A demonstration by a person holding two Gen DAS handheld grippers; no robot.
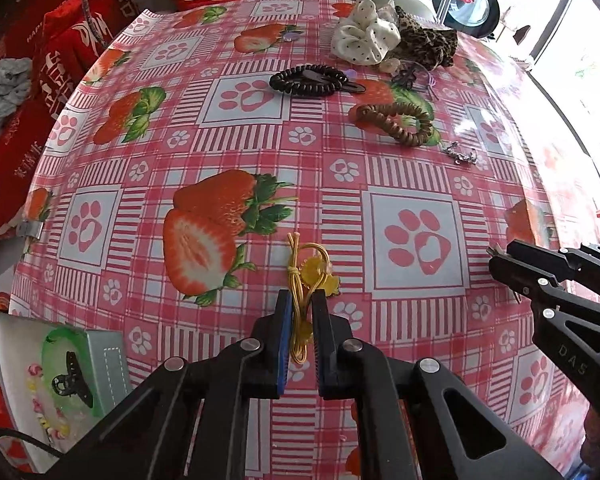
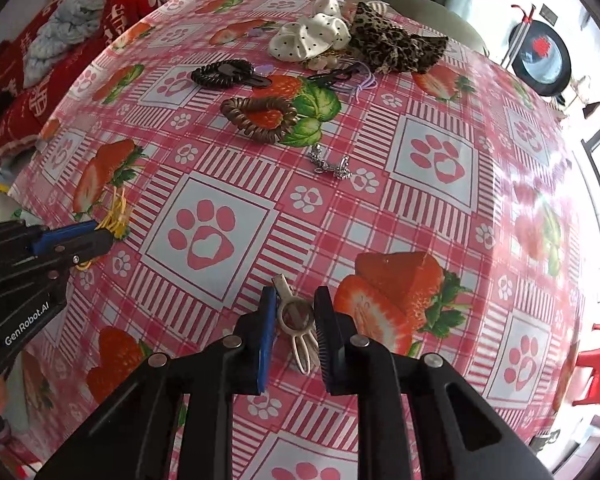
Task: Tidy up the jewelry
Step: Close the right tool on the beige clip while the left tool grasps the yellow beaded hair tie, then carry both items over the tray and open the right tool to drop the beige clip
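Left wrist view: the left claw (image 1: 300, 308) points steeply down at the tabletop (image 1: 380, 208), nearly closed, its jaws pinching a yellow hair tie (image 1: 300, 280) whose loops lie ahead of the tips. The right claw (image 1: 500, 264) shows far right. A box (image 1: 104, 360) sits to the left.

Right wrist view: the right claw (image 2: 296, 304) is nearly closed around a pale hair clip (image 2: 296, 320); whether both pads press it, I cannot tell. Coil ties (image 2: 260, 118) lie well ahead.

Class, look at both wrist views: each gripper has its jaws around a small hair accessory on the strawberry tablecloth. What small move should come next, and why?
Probably lift both straight up a little. The left gripper pinches the yellow hair tie and the right gripper brackets the cream hair clip, both low on the tablecloth. A small rise would test each hold.
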